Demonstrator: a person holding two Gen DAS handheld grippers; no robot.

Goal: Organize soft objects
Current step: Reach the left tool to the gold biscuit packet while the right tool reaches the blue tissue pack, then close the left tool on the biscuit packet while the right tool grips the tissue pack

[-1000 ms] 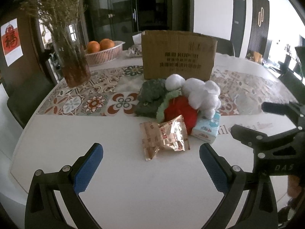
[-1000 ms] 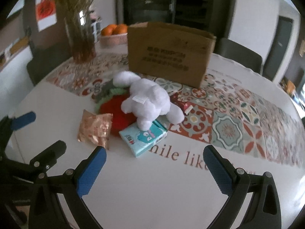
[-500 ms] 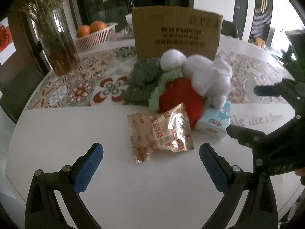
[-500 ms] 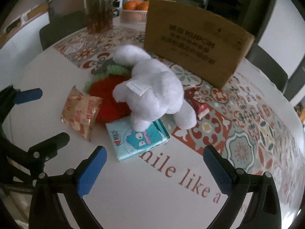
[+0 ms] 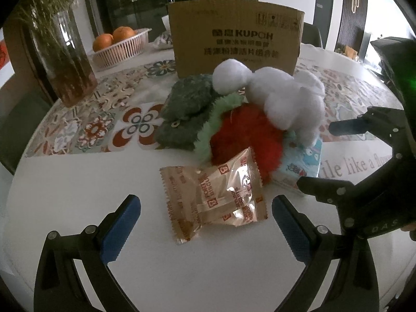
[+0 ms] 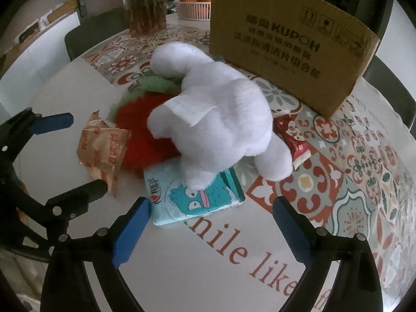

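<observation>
Nothing has been sorted yet, as far as these views show. All the soft things lie in one heap toward the middle of the bench (image 5: 78,182), just in front of the cardboard box (image 5: 235,39), which stands nearer the far edge; its inside cannot be seen, so whether anything is already in it I cannot tell.

In the heap, the white plush toy (image 6: 221,114) sprawls on top, resting on the red plush (image 5: 247,135) and on the tissue pack (image 6: 197,197). A dark green plush (image 5: 187,104) lies at the heap's left side, touching the red one's pale green fringe. Two non-soft items sit with them: a gold snack packet (image 5: 215,197) at the near edge of the heap and a red snack wrapper (image 6: 291,135) beside the white toy.

Neither tool holds anything. The left gripper (image 5: 205,223) has its fingers wide, straddling the gold packet without touching it. The right gripper (image 6: 210,226) is closing, its fingers wide, with the tissue pack's near corner between them and the left pad just beside it.

Judging from this, the whole job remains: every soft item has yet to be lifted out and placed.
</observation>
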